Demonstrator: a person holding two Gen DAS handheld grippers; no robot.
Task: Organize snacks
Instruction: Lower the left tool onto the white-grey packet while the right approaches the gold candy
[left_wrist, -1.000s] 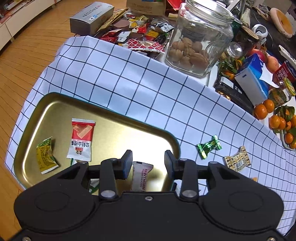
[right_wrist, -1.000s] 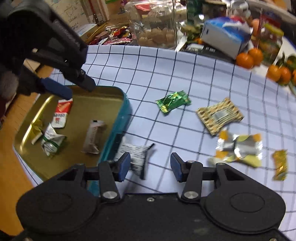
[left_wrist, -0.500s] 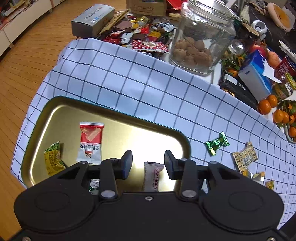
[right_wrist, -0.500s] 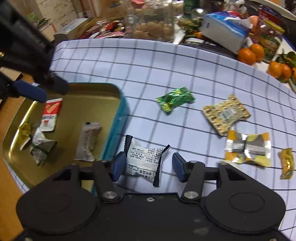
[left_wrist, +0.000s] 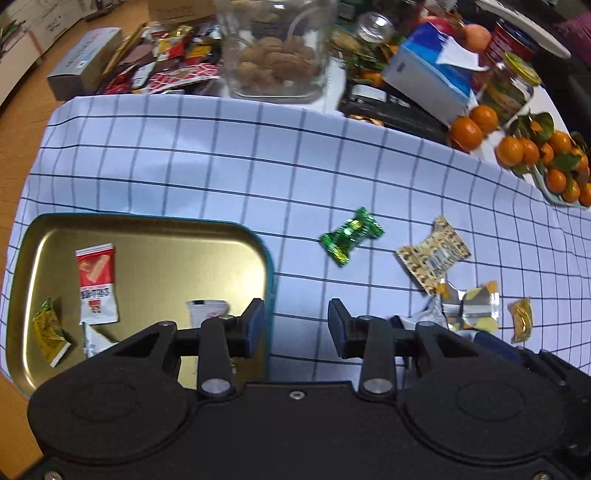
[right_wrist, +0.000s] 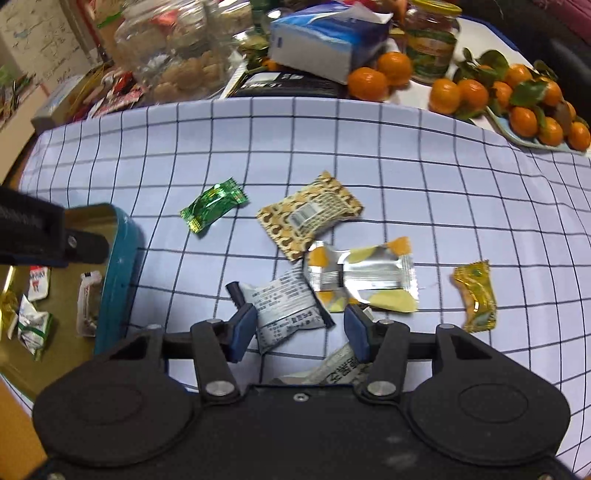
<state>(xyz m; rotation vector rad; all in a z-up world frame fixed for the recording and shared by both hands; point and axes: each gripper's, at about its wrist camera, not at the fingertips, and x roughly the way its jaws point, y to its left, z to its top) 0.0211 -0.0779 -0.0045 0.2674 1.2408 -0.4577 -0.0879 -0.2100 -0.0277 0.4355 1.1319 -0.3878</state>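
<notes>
Four snacks in the tin: you are looking at a red-and-white packet (left_wrist: 96, 284), a yellow-green sachet (left_wrist: 50, 332) and two pale wrappers lying in the gold tin tray (left_wrist: 155, 236) at the near left.
Loose snacks: a green foil candy (right_wrist: 212, 208), a brown patterned packet (right_wrist: 309, 216), a silver-and-orange packet (right_wrist: 364, 277), a small gold candy (right_wrist: 476, 295) and a white printed packet (right_wrist: 286, 310) are lying on the checked cloth (right_wrist: 369, 147), right of the tray.
Right gripper (right_wrist: 300, 328): you are holding it spread, jaws either side of the white printed packet, not yet pinching.
Left gripper (left_wrist: 296, 326): you are hovering it spread and empty over the tray's right rim.
Step in hand: you are likely lining up the pick of the white packet.
Next move: closing on its crinkly body, then carrying it left over the teal rim; its corner is touching the silver packet, so lift cleanly.
</notes>
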